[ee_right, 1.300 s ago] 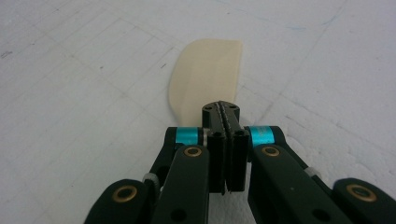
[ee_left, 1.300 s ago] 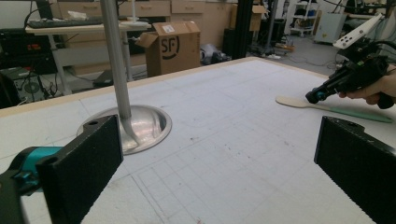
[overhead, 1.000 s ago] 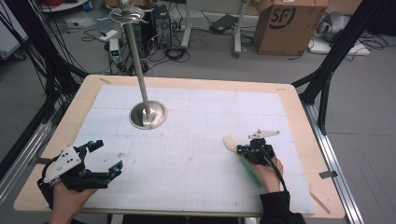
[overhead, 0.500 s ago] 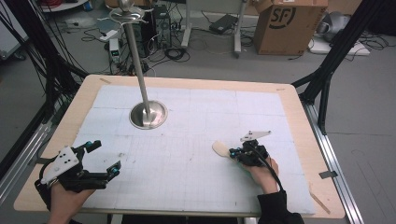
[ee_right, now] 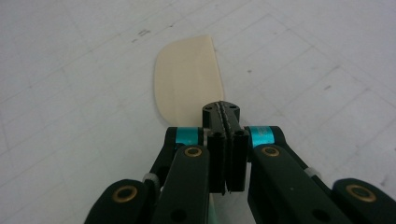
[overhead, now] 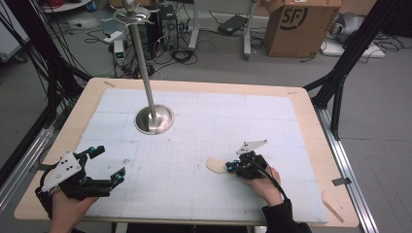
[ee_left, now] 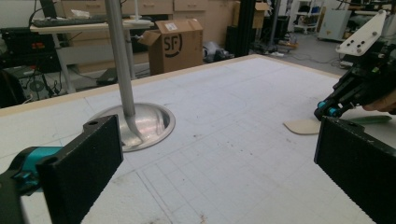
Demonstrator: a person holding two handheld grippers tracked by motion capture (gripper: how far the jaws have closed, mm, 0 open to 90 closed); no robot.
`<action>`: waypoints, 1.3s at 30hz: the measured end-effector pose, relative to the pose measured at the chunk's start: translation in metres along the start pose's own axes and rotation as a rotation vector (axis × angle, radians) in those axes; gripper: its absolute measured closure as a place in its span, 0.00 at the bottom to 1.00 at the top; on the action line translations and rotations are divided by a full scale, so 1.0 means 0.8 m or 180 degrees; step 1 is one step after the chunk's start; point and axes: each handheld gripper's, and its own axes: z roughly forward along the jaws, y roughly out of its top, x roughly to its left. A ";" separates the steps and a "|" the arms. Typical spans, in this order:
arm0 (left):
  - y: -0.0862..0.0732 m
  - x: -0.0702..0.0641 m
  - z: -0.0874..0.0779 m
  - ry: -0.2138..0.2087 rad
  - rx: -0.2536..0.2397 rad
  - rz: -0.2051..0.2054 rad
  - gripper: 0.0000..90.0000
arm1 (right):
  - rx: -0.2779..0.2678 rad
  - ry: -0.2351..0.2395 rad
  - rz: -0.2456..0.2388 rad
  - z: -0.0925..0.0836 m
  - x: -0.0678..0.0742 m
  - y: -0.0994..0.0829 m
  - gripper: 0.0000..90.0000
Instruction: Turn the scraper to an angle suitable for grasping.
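High view: fixed above the near edge of the table (overhead: 311,121), looking forward and down — whole white gridded mat (overhead: 218,126), lab floor and cardboard box (overhead: 299,26) beyond. Left gripper view: low, just over the mat, facing across toward the metal stand (ee_left: 122,70) and the same cardboard box, own jaws wide apart at the bottom corners; right gripper (ee_left: 327,112) seen at far right. Right gripper view: very close, angled steeply down at the mat past its own closed jaws, cream spatula blade (ee_right: 189,77) ahead. Shared — mat grid in all three; stand base, box and blade in high and left gripper views.
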 end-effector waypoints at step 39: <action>0.003 -0.006 0.017 -0.0143 0.0039 0.0030 0.02 | -0.0219 -0.0390 0.0270 -0.064 0.032 -0.081 1.00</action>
